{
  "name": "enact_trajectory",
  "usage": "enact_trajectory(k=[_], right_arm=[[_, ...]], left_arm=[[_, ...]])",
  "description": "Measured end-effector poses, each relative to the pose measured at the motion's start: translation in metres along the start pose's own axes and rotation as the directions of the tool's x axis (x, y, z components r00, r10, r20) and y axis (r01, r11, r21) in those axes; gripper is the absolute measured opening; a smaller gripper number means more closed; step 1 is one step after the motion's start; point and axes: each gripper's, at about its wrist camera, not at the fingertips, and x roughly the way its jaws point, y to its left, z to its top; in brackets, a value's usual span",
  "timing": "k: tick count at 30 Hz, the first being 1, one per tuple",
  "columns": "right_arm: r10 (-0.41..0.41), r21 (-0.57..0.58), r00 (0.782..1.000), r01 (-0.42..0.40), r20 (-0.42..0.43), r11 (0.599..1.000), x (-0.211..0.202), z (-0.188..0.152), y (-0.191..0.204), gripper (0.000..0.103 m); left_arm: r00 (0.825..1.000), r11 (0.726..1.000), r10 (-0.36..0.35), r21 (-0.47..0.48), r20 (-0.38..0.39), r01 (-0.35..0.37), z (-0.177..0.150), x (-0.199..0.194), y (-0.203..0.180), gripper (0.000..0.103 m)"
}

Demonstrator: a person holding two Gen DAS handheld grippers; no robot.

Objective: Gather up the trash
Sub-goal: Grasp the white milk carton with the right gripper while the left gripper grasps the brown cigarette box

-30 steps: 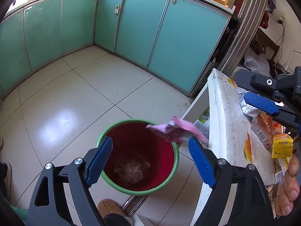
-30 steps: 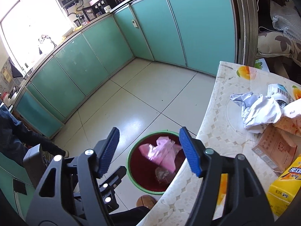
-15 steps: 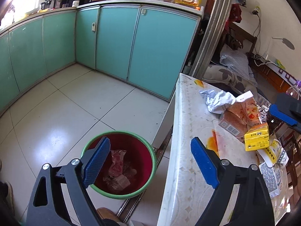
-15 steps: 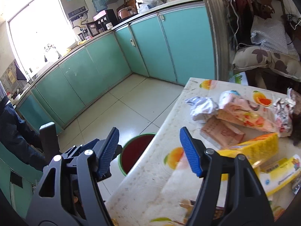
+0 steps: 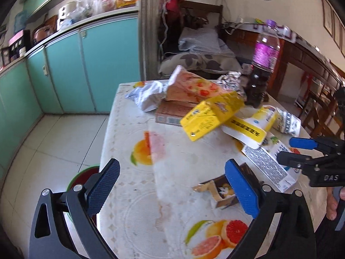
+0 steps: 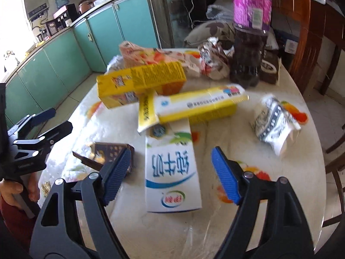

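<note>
Trash lies on a round table (image 5: 176, 159): a white milk carton (image 6: 172, 172), yellow boxes (image 6: 140, 84), a small torn brown box (image 5: 222, 192), foil wrappers (image 5: 144, 97) and a pink strawberry carton (image 5: 192, 88). My left gripper (image 5: 172, 190) is open and empty above the table's near edge, with the brown box by its right finger. My right gripper (image 6: 170, 174) is open and empty, just over the milk carton; it also shows in the left wrist view (image 5: 301, 151). The red bin with a green rim (image 5: 84, 172) peeks out on the floor at the table's left.
A dark soda bottle with a purple label (image 6: 248, 43) stands at the table's far side, a crumpled white wrapper (image 6: 273, 123) lies at the right. Teal cabinets (image 5: 86, 69) line the wall. Wooden chairs (image 6: 336, 151) stand right of the table.
The pink wrapper dropped from my left gripper into the bin. Both grippers then swung from the bin over to the table, and my right gripper came over the milk carton.
</note>
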Motion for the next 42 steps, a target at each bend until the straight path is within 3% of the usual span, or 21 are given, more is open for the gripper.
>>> enact_trajectory(k=[4,6,8,10,17,24,28,29,30,32,42], right_arm=[[0.006,-0.013,0.999,-0.006,-0.043,1.0,0.011,-0.012,-0.001,0.082],[-0.04,-0.05,0.998,0.037,-0.055,0.998,0.018,-0.016,0.002,0.081],[-0.094,-0.08,0.994,0.09,-0.055,0.993,0.024,-0.02,0.002,0.059],[-0.11,-0.103,0.993,0.106,-0.032,0.989,0.02,-0.025,0.001,0.053],[-0.004,0.012,1.0,0.003,0.006,1.0,-0.01,-0.027,-0.033,0.052],[0.033,0.07,0.999,-0.034,0.011,0.997,-0.024,-0.034,-0.046,0.052],[0.049,0.08,0.999,-0.05,0.02,0.996,-0.029,-0.037,-0.044,0.052],[0.051,0.08,0.998,-0.052,0.024,0.995,-0.031,-0.037,-0.044,0.052],[0.051,0.081,0.998,-0.053,0.03,0.995,-0.033,-0.037,-0.043,0.052],[0.045,0.082,0.998,-0.048,0.039,0.995,-0.037,-0.038,-0.043,0.052],[0.036,0.101,0.995,-0.046,0.098,0.994,-0.059,-0.04,-0.039,0.052]], left_arm=[[0.999,0.992,-0.04,0.116,-0.03,0.044,-0.007,0.008,-0.025,0.095],[0.997,0.989,-0.043,0.14,-0.056,0.05,-0.01,0.016,-0.03,0.095],[0.995,0.988,-0.068,0.135,-0.077,0.078,-0.011,0.021,-0.03,0.095],[0.993,0.988,-0.074,0.131,-0.089,0.085,-0.011,0.023,-0.031,0.095],[0.975,0.967,-0.189,0.148,-0.118,0.206,-0.013,0.025,-0.045,0.095],[0.964,0.961,-0.181,0.176,-0.194,0.215,-0.015,0.044,-0.062,0.095],[0.961,0.962,-0.178,0.168,-0.212,0.216,-0.016,0.049,-0.066,0.084],[0.964,0.963,-0.177,0.167,-0.199,0.212,-0.015,0.047,-0.066,0.073],[0.966,0.963,-0.176,0.169,-0.187,0.208,-0.014,0.044,-0.066,0.07],[0.968,0.964,-0.181,0.165,-0.172,0.209,-0.013,0.038,-0.065,0.039],[0.971,0.967,-0.228,0.103,-0.066,0.234,-0.002,0.008,-0.05,0.036]])
